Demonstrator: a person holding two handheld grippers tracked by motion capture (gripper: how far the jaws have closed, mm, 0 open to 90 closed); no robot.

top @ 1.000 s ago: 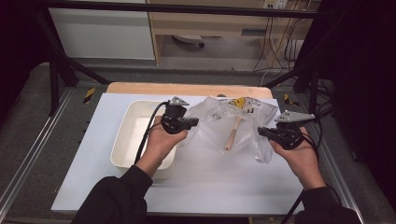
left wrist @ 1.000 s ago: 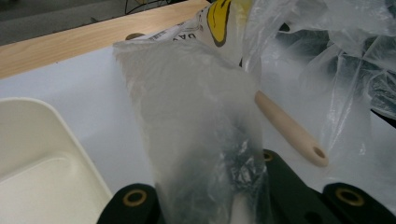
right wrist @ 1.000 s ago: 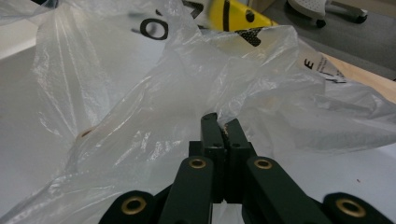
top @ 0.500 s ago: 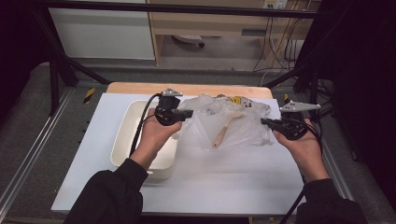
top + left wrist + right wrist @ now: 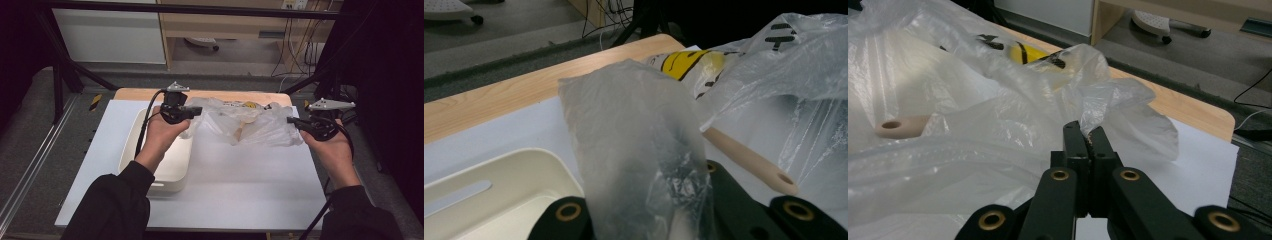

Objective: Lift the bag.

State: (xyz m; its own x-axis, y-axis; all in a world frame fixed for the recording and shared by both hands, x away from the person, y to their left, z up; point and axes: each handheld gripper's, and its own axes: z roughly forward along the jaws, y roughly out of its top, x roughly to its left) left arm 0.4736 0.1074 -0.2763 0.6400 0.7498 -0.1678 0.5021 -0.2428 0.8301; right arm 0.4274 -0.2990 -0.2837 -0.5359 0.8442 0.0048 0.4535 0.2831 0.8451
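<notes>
A clear plastic bag [image 5: 252, 125] with yellow and black print hangs stretched between my two grippers above the white mat. Inside it lies a utensil with a pale wooden handle [image 5: 243, 130]. My left gripper [image 5: 198, 110] is shut on the bag's left edge, above the right rim of the cream tray [image 5: 150, 172]. In the left gripper view a fold of the bag [image 5: 639, 140] rises out of the left gripper [image 5: 659, 200], and the handle [image 5: 749, 157] lies beyond. My right gripper [image 5: 291, 120] pinches the bag's right edge. The right gripper [image 5: 1087, 134] clamps a film corner of the bag [image 5: 973, 115], with the handle's end [image 5: 898, 126] at left.
The white mat [image 5: 240, 190] covers most of a wooden table [image 5: 145, 94]. The cream tray [image 5: 499, 170] stands on its left half. Dark frame bars run along the table's sides and back, and cables trail on the floor behind.
Both hands have risen and moved away from the person. The right hand has also shifted right, so the bag is drawn out wider between the grippers.
</notes>
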